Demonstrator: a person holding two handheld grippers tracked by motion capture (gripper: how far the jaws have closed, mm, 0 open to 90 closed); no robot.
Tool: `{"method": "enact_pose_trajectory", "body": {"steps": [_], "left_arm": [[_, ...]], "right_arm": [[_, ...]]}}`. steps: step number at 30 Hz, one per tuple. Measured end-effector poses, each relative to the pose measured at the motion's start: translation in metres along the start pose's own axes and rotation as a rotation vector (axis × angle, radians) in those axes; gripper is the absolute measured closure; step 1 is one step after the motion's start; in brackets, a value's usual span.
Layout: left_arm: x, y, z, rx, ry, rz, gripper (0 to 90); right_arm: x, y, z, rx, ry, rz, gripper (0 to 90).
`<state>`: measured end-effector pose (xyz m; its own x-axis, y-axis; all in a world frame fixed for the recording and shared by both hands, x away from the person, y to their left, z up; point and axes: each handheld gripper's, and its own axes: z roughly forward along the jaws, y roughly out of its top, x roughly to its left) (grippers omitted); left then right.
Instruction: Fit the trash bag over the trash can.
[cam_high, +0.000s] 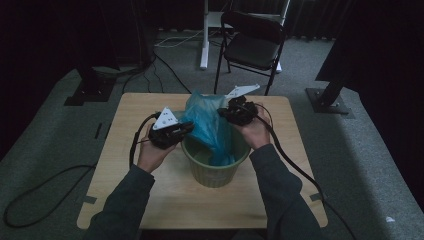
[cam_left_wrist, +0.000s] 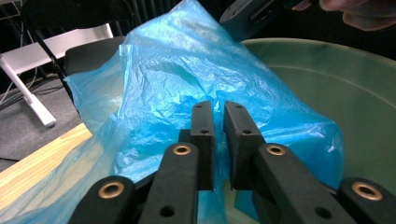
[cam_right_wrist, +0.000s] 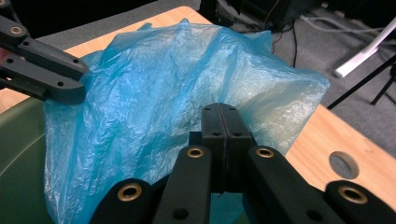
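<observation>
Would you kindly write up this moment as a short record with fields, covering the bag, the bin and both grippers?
work in hand: fitting a thin blue plastic bag into a ribbed green round bin
bag: partly inside the bin, its upper part raised above the rim
bin: upright on the light wooden table
left gripper: jaws nearly together, pinching bag film
right gripper: jaws pressed together at the bag's edge
beyond the table: black folding chair

The room is dim and the corners fall into black. The table (cam_high: 150, 200) catches weak, even light, perhaps from above. Close up, the blue bag (cam_left_wrist: 187, 79) looks bright and sharp; far things are soft.
</observation>
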<state>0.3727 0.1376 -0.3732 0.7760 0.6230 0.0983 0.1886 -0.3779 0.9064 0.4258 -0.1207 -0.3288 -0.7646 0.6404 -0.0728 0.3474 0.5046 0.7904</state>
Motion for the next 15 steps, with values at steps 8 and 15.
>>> {"method": "enact_pose_trajectory", "body": {"steps": [8,15], "left_arm": [[0.006,0.001,-0.006,-0.007,0.038,-0.011,71.2],[0.015,0.011,-0.012,-0.026,0.077,-0.03,67.8]], "right_arm": [[0.006,-0.007,-0.012,-0.008,-0.03,-0.051,90.0],[0.0,-0.019,-0.018,-0.027,-0.035,-0.048,90.0]]}}
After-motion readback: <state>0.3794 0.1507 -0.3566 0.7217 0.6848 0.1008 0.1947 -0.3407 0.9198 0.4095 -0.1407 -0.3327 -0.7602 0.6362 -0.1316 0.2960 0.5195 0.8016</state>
